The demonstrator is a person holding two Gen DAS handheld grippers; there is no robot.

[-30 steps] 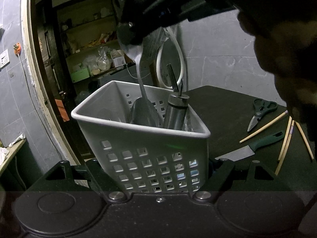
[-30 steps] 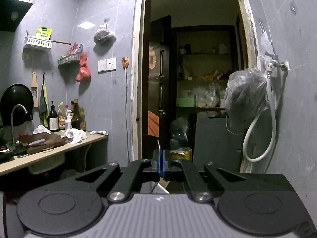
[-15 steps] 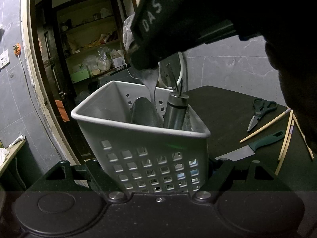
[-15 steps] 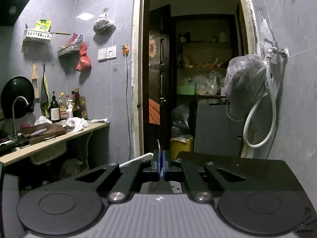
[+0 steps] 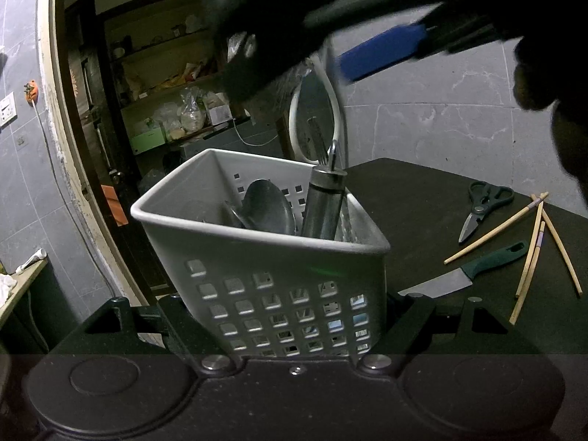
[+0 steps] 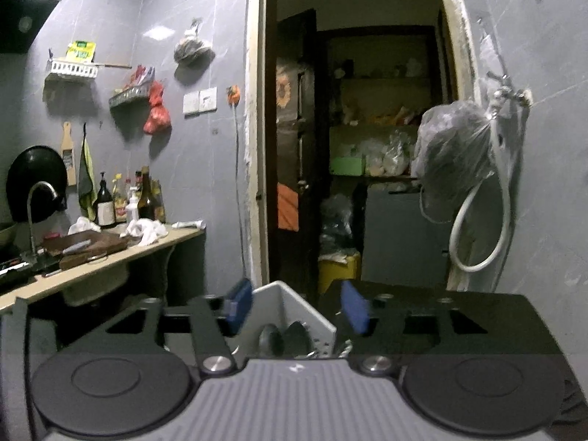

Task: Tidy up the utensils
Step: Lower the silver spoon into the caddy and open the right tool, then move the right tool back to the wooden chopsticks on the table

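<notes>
Two views are showing one dim kitchen corner. Through the left wrist camera, the left tool [image 5: 294, 330] is gripping the near wall of a grey basket [image 5: 279, 286], its black fingers [image 5: 176, 327] pressing against both sides of the perforated wall, so it is clamped tight on the basket. Inside the basket, spoons [image 5: 268, 207] are leaning against the far wall, and a steel-handled utensil [image 5: 323, 202] is standing upright just to their right. Above the basket, the right tool [image 5: 330, 55] is hanging blurred, with one blue pad [image 5: 382, 55] showing and nothing between its jaws. The basket is sitting at the left end of a dark surface [image 5: 415, 198]. Right of the basket, scissors [image 5: 483, 207], a green-handled knife [image 5: 466, 275] and several loose chopsticks [image 5: 533, 242] are lying on that surface, well apart from the basket.

Through the right wrist camera, the right tool [image 6: 296, 307] is opening its jaws, the two blue pads [image 6: 239, 305] standing wide apart with nothing held between them. The basket's [image 6: 290, 305] far corner is showing between and beyond the pads, with the dark spoon bowls [image 6: 284, 340] lying inside it. Beyond the basket, a doorway is leading to cluttered shelves, and to the left a counter is carrying bottles.
</notes>
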